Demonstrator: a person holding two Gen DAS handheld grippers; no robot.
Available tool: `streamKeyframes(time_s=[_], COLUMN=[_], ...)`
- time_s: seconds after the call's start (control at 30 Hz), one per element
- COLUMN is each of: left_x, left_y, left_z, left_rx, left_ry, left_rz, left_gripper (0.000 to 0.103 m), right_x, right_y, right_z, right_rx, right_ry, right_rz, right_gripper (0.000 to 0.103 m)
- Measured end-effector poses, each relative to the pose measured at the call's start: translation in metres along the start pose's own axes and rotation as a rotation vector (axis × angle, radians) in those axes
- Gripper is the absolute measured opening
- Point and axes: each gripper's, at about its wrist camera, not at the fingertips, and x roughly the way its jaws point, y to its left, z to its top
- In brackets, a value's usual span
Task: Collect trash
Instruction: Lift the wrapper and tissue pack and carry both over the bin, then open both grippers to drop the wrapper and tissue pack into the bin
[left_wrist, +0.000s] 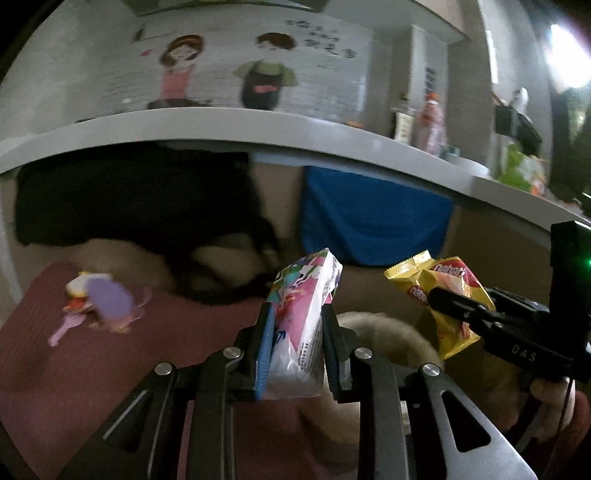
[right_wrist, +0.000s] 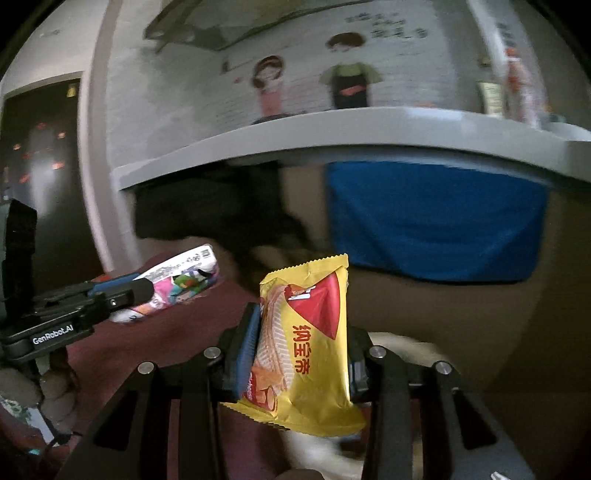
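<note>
Holding one piece of trash in each hand, I have both packets clamped and lifted clear of the bed. My left gripper (left_wrist: 297, 332) has its fingers (left_wrist: 264, 343) closed partway on a pink and white printed packet (left_wrist: 304, 302), which stands upright between the pads. My right gripper (right_wrist: 301, 347) has its fingers (right_wrist: 245, 343) pressed on either side of a yellow wafer wrapper (right_wrist: 310, 343), also upright, its lower end hanging below the pads.

Beneath both lies a dark red blanket (left_wrist: 74, 369) with a small purple toy (left_wrist: 107, 299) on it, well off to the left. Beyond are a black cloth (left_wrist: 129, 199), a blue cloth (left_wrist: 373, 218) and a grey shelf (left_wrist: 240, 129) in front of a painted wall.

I judge pickup finished and the carry under way. No bin shows in either view, so next I need to find one, bring both packets over its mouth, then let go.
</note>
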Motion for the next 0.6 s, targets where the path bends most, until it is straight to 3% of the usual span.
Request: streamKeyframes(time_s=[0.23,0.6], left_x=[0.038,0.089], left_y=[-0.052,-0.069], left_z=[-0.001,-0.019], left_rx=[0.004,-0.002], left_ry=[0.035,0.105], left_rz=[-0.072,-0.065], left_gripper=[0.024,0.010], right_x=[-0.023,-0.002], right_y=[-0.063,-0.098], right_z=[-0.013,-0.032], right_rx=[0.061,0.141], right_ry=[-0.004,0.014], right_rz=[-0.126,-0.120], right_gripper=[0.035,0.035])
